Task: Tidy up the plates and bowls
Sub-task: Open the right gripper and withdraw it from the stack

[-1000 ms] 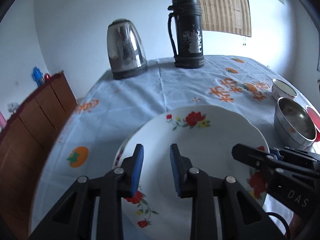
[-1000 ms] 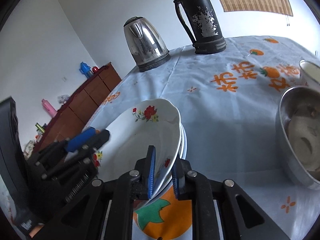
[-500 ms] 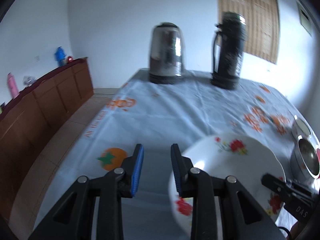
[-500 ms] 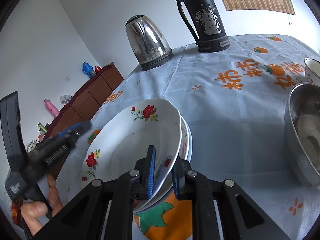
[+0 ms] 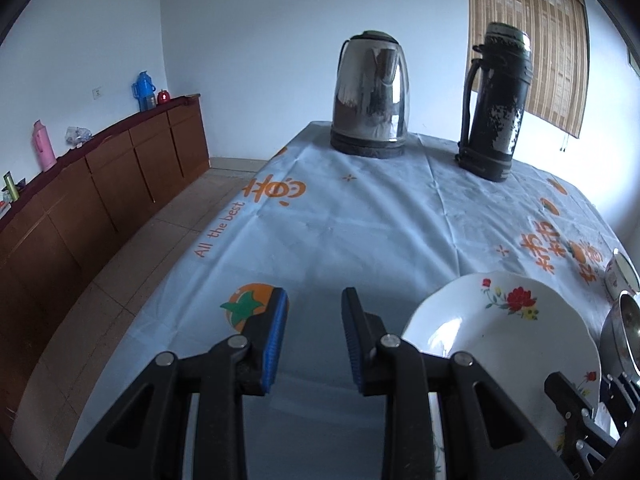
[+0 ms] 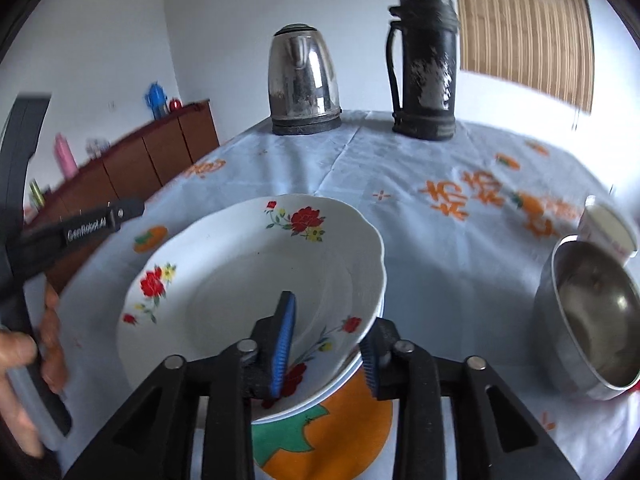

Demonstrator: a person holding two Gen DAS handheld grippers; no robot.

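R claw (image 6: pixel 326 340): jaws opening, pads straddle near rim of floral plate (image 6: pixel 248 280), no longer pressing. Plate tops a stack on worktop (image 6: pixel 420 248), well in front of kettle (image 6: pixel 302 80). Steel bowl (image 6: pixel 592 316) right of plate. L claw (image 5: pixel 314 340): spread, empty, just left of plate.

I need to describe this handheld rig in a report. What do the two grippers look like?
Both grippers, left and right, have black angular linkage arms with silver round pivot pins and ribbed blue pads on the fingers. The left one's body carries white "GenRobot.AI" lettering. No cables or sleeves show.
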